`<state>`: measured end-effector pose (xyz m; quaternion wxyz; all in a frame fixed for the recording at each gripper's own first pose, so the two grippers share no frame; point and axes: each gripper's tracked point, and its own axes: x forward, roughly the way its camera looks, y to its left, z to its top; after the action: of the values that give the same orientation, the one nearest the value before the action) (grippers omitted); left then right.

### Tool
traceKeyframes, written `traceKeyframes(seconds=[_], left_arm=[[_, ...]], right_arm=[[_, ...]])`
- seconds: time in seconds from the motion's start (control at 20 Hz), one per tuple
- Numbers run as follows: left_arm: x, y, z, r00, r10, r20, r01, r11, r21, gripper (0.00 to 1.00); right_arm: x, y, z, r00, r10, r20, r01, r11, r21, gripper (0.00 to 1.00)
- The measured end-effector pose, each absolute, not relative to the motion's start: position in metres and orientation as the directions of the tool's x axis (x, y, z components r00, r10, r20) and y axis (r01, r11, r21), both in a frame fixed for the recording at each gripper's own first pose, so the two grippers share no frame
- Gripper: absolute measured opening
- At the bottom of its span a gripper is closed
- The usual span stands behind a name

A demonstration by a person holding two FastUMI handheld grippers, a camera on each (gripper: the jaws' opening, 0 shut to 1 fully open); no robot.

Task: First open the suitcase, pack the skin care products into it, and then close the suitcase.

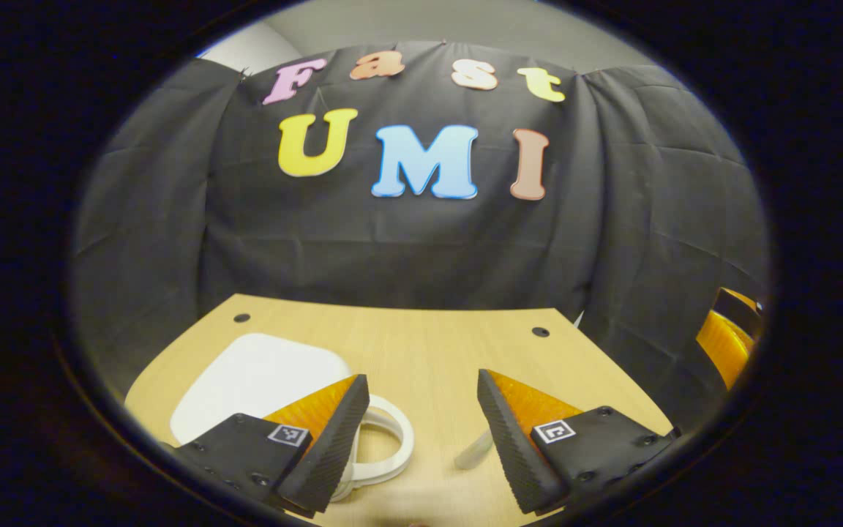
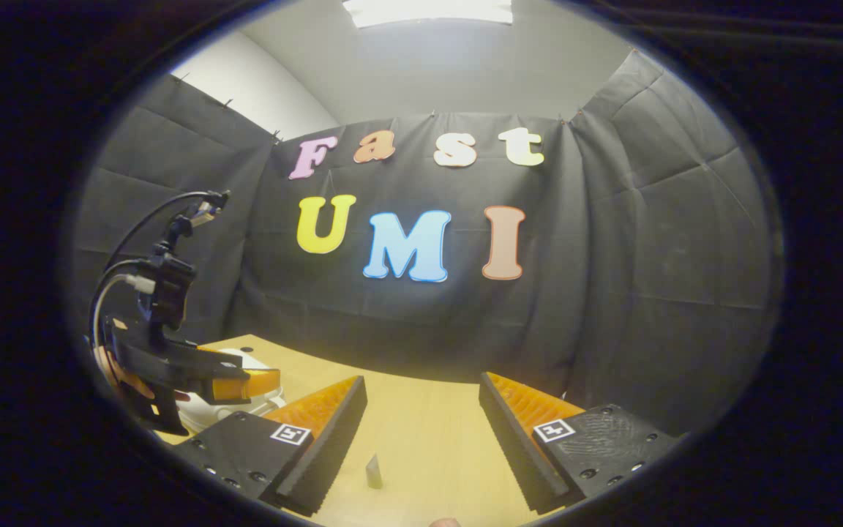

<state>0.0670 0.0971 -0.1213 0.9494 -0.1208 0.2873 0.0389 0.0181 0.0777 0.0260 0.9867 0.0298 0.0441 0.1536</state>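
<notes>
The white suitcase lies closed on the surface at eight o'clock in the left gripper view, its handle beside the released left claw. The right claw is released too. Opening probably goes best by hooking the lid edge, steadying the shell with the other claw.

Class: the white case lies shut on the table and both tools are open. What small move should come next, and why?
Probably lower the left tool toward the case handle to start opening it: the case looks closed, and the handle sits just below the tool's open fingers.
</notes>
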Motion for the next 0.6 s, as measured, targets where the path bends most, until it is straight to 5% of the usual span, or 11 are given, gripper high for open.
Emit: traceKeyframes(seconds=[0.3,0.6], left_arm=[[0.084,0.101,-0.214,0.577,-0.063,-0.814,-0.243,0.939,-0.245,0.95],[0.079,0.078,-0.280,0.352,-0.176,-0.919,-0.245,0.930,-0.272,0.95]], right_arm=[[0.026,0.080,0.010,0.906,0.403,-0.125,-0.382,0.909,0.166,0.94],[0.035,0.076,0.002,0.907,0.394,-0.149,-0.376,0.917,0.137,0.94]])
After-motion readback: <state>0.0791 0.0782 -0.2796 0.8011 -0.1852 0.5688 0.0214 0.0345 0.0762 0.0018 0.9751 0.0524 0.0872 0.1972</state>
